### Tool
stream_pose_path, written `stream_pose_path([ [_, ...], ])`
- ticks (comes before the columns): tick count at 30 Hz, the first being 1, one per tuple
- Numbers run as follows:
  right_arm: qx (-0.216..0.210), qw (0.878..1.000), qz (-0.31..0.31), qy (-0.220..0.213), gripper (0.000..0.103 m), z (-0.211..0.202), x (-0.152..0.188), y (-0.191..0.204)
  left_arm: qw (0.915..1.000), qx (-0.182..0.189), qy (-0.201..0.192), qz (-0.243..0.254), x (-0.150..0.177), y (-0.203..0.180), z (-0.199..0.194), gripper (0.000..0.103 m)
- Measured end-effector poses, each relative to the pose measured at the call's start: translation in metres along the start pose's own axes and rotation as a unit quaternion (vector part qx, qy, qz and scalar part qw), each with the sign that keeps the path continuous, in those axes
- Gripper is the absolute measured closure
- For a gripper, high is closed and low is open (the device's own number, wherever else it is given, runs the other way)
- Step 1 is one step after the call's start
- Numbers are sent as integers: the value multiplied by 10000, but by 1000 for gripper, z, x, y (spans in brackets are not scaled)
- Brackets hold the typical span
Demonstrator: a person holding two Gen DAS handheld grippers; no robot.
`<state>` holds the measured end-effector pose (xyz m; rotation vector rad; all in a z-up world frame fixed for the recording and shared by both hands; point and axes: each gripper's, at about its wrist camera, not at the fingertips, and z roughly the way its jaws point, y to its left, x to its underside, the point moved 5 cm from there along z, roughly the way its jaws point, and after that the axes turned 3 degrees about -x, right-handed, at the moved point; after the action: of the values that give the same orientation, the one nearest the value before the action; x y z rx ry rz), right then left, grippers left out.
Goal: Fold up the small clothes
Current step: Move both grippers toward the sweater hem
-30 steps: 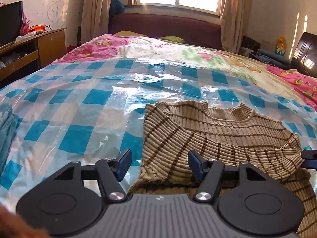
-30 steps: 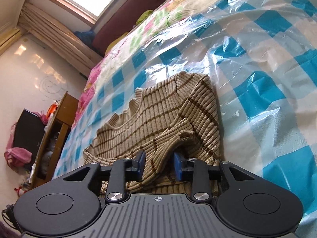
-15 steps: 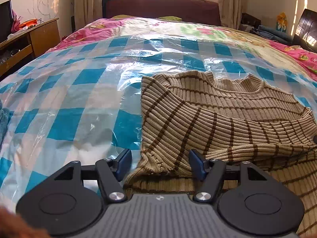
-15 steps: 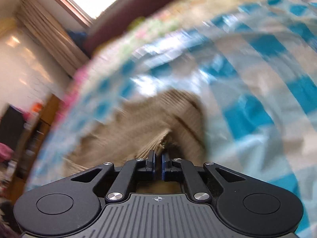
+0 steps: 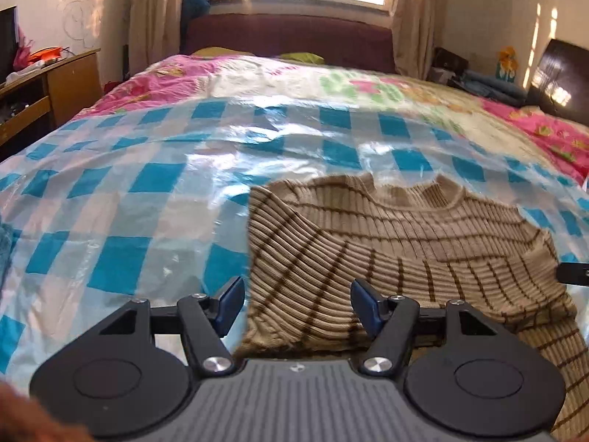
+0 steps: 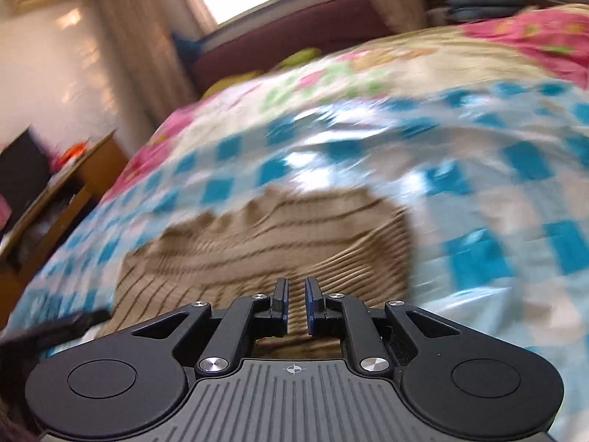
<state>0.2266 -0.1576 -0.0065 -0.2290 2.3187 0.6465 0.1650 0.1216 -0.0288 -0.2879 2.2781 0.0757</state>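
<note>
A beige ribbed sweater (image 5: 405, 250) with brown stripes lies on the blue-checked plastic sheet (image 5: 147, 202), sleeves folded across its body. My left gripper (image 5: 297, 305) is open, and its fingers straddle the sweater's lower left edge without pressing it. At the right edge of this view a dark tip of the right gripper (image 5: 572, 274) shows. The right wrist view is blurred: my right gripper (image 6: 296, 294) hovers over the sweater (image 6: 276, 235), its jaws opening to a narrow gap. Cloth shows through the gap, and no pad visibly presses it. A dark blur at lower left is the left gripper (image 6: 55, 328).
The sheet covers a floral bedspread (image 5: 368, 88) on a wide bed with a maroon headboard (image 5: 294, 37). A wooden desk (image 5: 55, 81) stands to the left, a dark cabinet (image 5: 563, 70) to the right. A teal cloth (image 5: 5, 246) lies at the left edge.
The right gripper closed on a fold of the sweater, then rolled and swung upward; its jaws now stand slightly apart. The left gripper stayed open and barely moved.
</note>
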Motion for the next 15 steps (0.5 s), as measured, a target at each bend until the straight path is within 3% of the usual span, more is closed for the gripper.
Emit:
stream_pose_path([
  [2, -69, 9994, -182, 276, 90, 16, 9, 8, 9994, -109, 248, 202, 10, -4, 12, 35],
  [4, 152, 9977, -304, 578, 90, 29, 17, 4, 9989, -68, 383, 246, 19, 0, 17, 33],
  [7, 61, 9976, -204, 658, 91, 30, 18, -4, 9990, -45, 441, 65, 21, 14, 14, 30],
  [11, -38, 9987, -214, 459, 87, 17, 6, 3, 9998, 77, 164, -31, 8, 14, 0, 31],
  [15, -155, 9983, -368, 423, 87, 31, -4, 17, 9998, 179, -28, -65, -13, 5, 7, 31],
])
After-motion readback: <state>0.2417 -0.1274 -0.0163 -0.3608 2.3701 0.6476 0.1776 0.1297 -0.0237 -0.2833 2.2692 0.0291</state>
